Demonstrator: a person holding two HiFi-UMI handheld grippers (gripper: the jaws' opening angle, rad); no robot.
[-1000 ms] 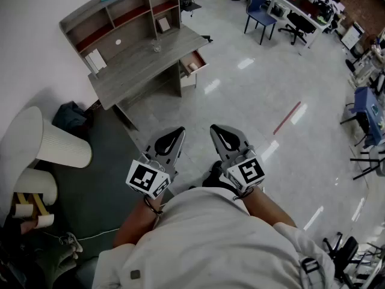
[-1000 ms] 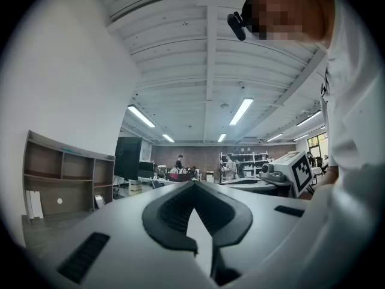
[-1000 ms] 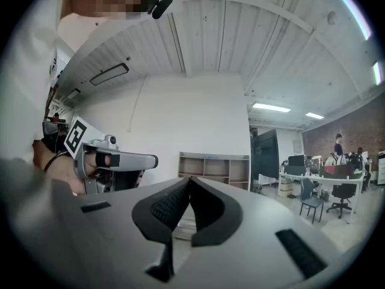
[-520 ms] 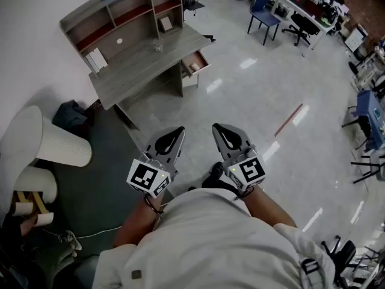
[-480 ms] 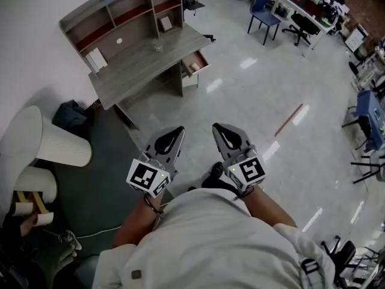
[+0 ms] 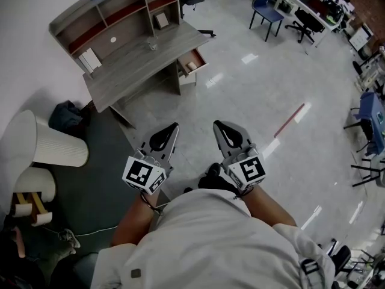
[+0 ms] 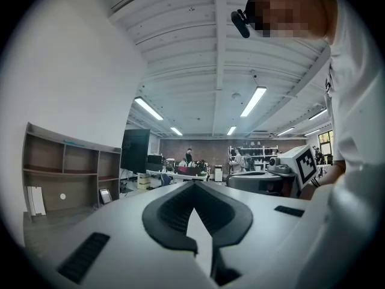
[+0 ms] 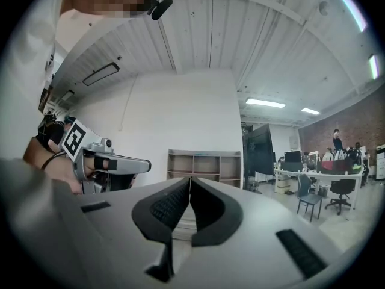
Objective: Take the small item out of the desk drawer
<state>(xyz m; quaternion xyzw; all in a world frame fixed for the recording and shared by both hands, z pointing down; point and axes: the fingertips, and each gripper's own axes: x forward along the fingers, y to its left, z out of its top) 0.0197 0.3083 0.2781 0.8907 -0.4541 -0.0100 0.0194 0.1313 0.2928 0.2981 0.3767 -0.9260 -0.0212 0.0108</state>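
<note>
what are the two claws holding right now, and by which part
Nothing. The left claw and the right claw are both shut and empty.

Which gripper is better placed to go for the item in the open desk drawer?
Right, marginally. Both the left gripper and the right gripper are shut, empty and far from the drawer. The drawer juts from the desk's end toward the floor on the right gripper's side.

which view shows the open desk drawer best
The head view: the drawer stands pulled out at the desk's end, something pale inside. Both gripper views catch only the desk's shelves, far off; the drawer does not show there.
</note>
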